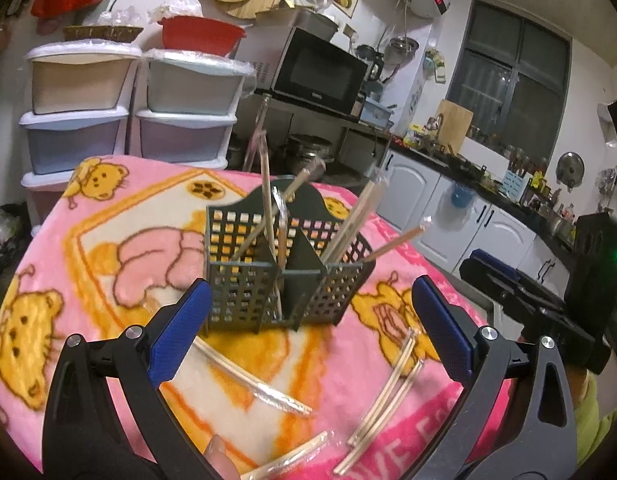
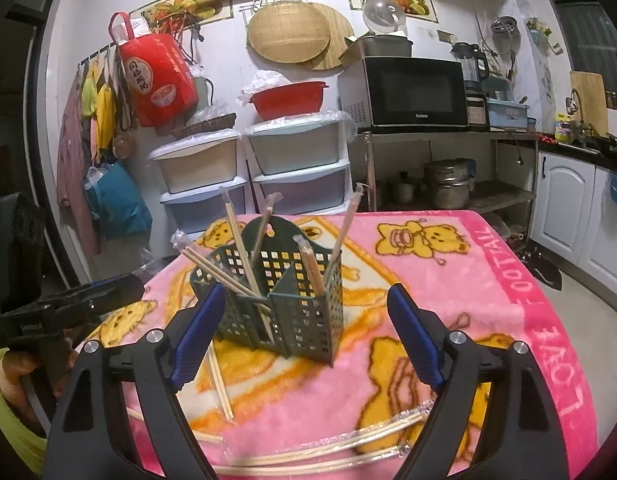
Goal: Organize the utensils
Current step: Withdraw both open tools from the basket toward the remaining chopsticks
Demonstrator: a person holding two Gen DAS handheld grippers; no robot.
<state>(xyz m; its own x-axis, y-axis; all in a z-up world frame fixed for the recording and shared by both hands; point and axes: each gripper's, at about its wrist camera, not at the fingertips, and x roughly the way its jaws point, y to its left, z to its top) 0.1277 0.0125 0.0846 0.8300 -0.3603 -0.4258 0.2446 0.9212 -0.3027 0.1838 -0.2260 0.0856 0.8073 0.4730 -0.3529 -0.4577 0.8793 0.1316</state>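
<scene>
A dark green perforated utensil holder stands upright on a pink bear-print blanket, with several wrapped chopstick pairs leaning in its compartments. More wrapped chopsticks lie loose on the blanket in front of it. My left gripper hovers just short of the holder, open, with nothing between its blue pads. My right gripper faces the holder from another side, also open and holding nothing. Each gripper shows at the edge of the other's view.
The blanket covers a table whose far edge drops toward stacked plastic drawers and a metal shelf with a microwave. White cabinets and a worktop run along the right. A green sleeve shows at the left.
</scene>
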